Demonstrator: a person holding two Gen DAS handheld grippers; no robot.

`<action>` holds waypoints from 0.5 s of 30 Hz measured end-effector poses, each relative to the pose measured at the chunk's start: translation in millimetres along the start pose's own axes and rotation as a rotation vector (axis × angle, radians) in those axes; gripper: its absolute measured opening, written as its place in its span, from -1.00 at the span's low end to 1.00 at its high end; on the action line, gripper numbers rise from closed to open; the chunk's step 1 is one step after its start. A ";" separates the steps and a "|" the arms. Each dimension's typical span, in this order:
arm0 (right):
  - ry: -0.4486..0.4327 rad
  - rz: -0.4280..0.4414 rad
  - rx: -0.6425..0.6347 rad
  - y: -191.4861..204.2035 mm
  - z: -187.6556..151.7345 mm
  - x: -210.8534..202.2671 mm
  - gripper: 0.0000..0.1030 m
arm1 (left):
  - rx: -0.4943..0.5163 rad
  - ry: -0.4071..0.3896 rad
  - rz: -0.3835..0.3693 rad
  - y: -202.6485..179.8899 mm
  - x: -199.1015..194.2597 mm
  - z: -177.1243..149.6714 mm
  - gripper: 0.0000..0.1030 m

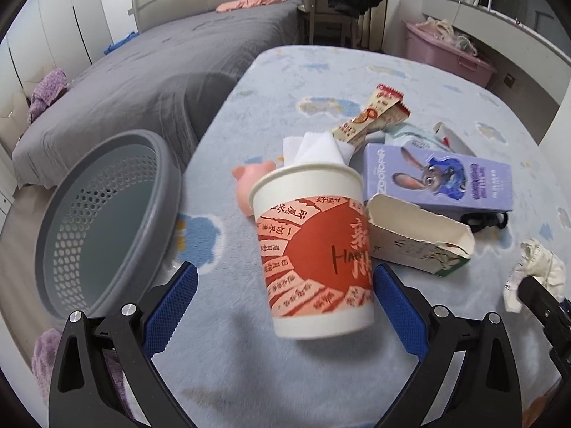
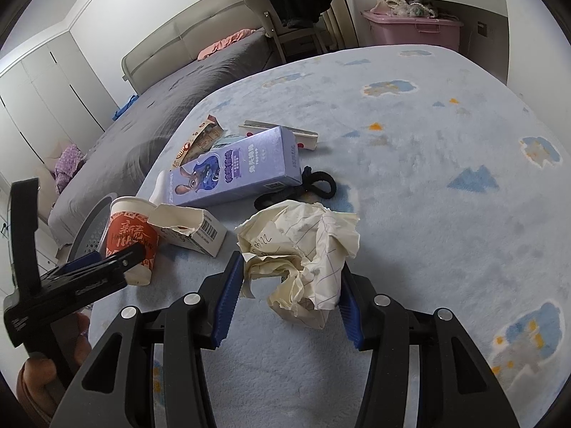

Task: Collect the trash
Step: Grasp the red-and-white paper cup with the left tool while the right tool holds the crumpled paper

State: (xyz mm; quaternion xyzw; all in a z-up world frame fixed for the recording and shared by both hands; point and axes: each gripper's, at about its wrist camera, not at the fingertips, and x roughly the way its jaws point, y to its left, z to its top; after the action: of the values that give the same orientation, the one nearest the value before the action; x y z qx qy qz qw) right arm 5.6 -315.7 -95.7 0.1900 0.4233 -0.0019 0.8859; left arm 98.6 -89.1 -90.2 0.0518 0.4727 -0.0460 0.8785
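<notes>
A white and red paper cup point(image 1: 314, 253) stands on the blue blanket, tissue sticking out of its top. My left gripper point(image 1: 285, 299) is open, its blue pads on either side of the cup's lower half, with a wide gap on the left side. A crumpled ball of lined paper point(image 2: 303, 253) lies on the blanket; my right gripper point(image 2: 291, 296) is closed around it, both pads against the paper. The cup also shows in the right wrist view point(image 2: 130, 235), with the left gripper point(image 2: 82, 271) at it. A grey perforated basket point(image 1: 103, 221) stands left of the cup, off the blanket's edge.
A torn white carton point(image 1: 417, 235), a purple rabbit box point(image 1: 439, 178), snack wrappers point(image 1: 371, 117), a pink toy pig point(image 1: 249, 178) and a black cord point(image 2: 303, 185) lie behind the cup. A grey bed point(image 1: 142, 82), chair and pink bin point(image 2: 414, 28) stand beyond.
</notes>
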 end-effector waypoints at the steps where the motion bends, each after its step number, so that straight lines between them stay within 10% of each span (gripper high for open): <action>1: 0.002 0.002 0.001 1.1 -0.1 0.9 -0.06 | 0.000 0.004 -0.001 -0.2 3.2 0.5 0.87; 4: 0.001 0.001 -0.001 -0.4 -0.3 0.9 -0.06 | -0.006 0.001 -0.013 1.9 4.7 1.0 0.80; 8: 0.005 -0.001 -0.002 -0.7 -0.7 2.1 -0.06 | -0.004 0.008 -0.068 4.0 2.2 -2.6 0.16; 15: 0.003 -0.010 -0.020 7.5 -1.9 -1.9 -0.06 | -0.001 -0.003 -0.084 15.6 -13.4 -14.0 0.11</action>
State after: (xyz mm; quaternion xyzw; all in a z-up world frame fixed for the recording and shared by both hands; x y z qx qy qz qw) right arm 4.3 -308.3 -92.8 0.1792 0.4256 -0.0020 0.8870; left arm 81.7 -71.3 -85.9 0.0312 0.4733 -0.0828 0.8764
